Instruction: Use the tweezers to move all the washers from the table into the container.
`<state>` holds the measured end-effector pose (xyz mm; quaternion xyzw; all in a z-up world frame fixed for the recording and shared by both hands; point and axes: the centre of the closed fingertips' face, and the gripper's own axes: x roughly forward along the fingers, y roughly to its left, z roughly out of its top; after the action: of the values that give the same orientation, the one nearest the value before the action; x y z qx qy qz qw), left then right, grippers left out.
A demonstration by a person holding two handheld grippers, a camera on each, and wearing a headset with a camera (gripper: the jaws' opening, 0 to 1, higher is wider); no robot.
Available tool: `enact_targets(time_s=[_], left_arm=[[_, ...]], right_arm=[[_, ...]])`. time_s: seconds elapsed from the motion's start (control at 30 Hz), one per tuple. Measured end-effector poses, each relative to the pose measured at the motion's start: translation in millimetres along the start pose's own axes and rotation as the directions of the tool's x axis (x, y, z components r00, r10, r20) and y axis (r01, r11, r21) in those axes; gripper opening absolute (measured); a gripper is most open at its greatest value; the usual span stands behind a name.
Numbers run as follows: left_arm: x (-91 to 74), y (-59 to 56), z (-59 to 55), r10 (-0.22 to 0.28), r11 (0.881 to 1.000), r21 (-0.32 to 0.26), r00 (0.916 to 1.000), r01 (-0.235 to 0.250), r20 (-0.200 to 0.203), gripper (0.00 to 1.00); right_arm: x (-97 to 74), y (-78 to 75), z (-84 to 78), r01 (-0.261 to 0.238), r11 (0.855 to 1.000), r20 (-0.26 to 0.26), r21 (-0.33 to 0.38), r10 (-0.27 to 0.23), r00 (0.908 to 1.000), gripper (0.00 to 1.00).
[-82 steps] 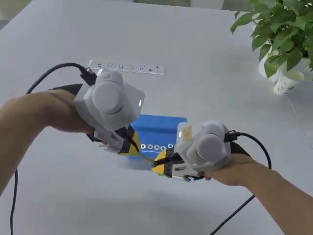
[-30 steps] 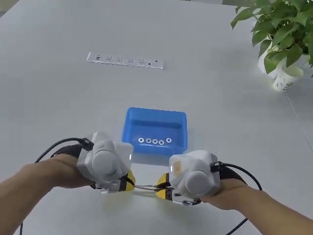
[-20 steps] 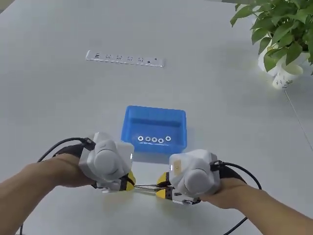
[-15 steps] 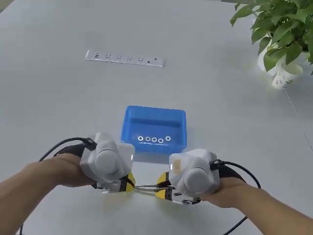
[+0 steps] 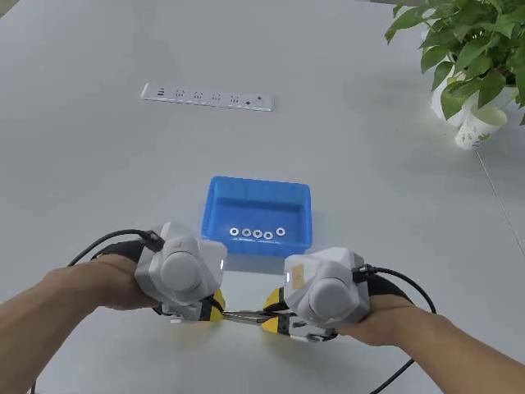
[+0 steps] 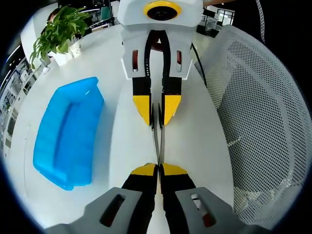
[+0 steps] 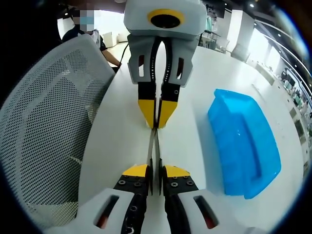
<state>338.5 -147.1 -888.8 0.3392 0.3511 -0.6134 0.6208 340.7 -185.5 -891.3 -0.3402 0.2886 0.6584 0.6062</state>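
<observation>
Five washers point(image 5: 257, 234): are lying in a short row on the floor of the container, toward its near wall.
Container point(image 5: 261, 182): blue open tray is sitting on the table point(image 5: 369, 213), just beyond the two grippers, with its near wall facing them.
Open room: a strip of bare table is lying between the container's near wall and the tweezers; wide bare surface is spreading to both sides of the tray and beyond it.
Far edges: power strip point(image 5: 207, 96) is lying well beyond the container; plant point(image 5: 467, 49) in a white pot is standing at the far right, well apart from the work.
Near edge: in the gripper views a mesh chair point(image 6: 253, 122) is standing just off the table's near side.
Tweezers point(image 5: 242, 314): are hanging level just above the table, spanning between the two grippers, roughly in line with the tray's near wall.
Left gripper point(image 5: 215, 310): is pointing right, its yellow-tipped jaws pressed together on the narrow tip end of the tweezers.
Right gripper point(image 5: 269, 320): is pointing left, facing the other nose to nose, its jaws pinching the wider end of the tweezers.
Left hand point(image 5: 111, 283): is wrapping its gripper from behind, forearm coming in from the lower left.
Right hand point(image 5: 385, 308): is doing likewise, forearm coming in from the lower right.
</observation>
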Motion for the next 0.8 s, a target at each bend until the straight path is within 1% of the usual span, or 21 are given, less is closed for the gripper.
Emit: enact_targets(time_s=[0.17, 0.27, 0.43, 0.5, 0.57, 0.63, 0.7, 0.77, 0.8], left_arm=[[0.0, -2.9, 0.0, -0.013, 1.000, -0.006, 0.9999, 0.013, 0.001, 0.09], [0.0, -3.1, -0.5, -0.014, 1.000, -0.014, 0.9999, 0.014, 0.001, 0.11], [-2.3, -3.6, -4.1, -0.006, 1.000, -0.026, 1.0000, 0.005, -0.008, 0.18], [-5.3, -4.4, -6.4, -0.003, 1.000, -0.030, 1.0000, 0.003, -0.009, 0.19], [-9.5, -4.4, -7.0, 0.000, 0.999, -0.053, 1.0000, 0.000, -0.001, 0.20], [-14.3, -1.9, -8.5, 0.012, 0.997, -0.074, 0.9999, -0.011, 0.010, 0.21], [-19.0, 1.1, -8.8, 0.034, 0.994, -0.101, 0.9991, -0.031, 0.026, 0.23], [-26.7, 4.5, -7.6, 0.067, 0.988, -0.140, 0.9960, -0.059, 0.059, 0.24], [-29.1, 5.0, -7.6, 0.074, 0.986, -0.153, 0.9951, -0.063, 0.067, 0.25]], right_arm=[[-0.1, -0.1, -0.6, -0.001, 1.000, -0.001, -0.001, 0.001, 1.0000, 0.13], [-0.7, -0.3, -0.8, 0.002, 1.000, -0.003, -0.001, -0.002, 1.0000, 0.15], [-6.5, -3.6, 1.9, 0.027, 1.000, 0.012, 0.009, -0.027, 0.9995, 0.19], [-10.3, -5.6, 2.9, 0.043, 0.999, 0.022, 0.014, -0.044, 0.9988, 0.20], [-15.0, -5.2, 3.5, 0.046, 0.999, 0.033, 0.022, -0.047, 0.9983, 0.23], [-20.4, -7.8, 1.7, 0.066, 0.998, 0.032, 0.024, -0.066, 0.9973, 0.23], [-25.4, -10.8, 1.6, 0.081, 0.996, 0.043, 0.042, -0.082, 0.9957, 0.27], [-32.7, -12.8, 0.1, 0.094, 0.994, 0.051, 0.057, -0.097, 0.9940, 0.28], [-35.2, -13.8, -0.3, 0.101, 0.993, 0.057, 0.064, -0.105, 0.9929, 0.29]])
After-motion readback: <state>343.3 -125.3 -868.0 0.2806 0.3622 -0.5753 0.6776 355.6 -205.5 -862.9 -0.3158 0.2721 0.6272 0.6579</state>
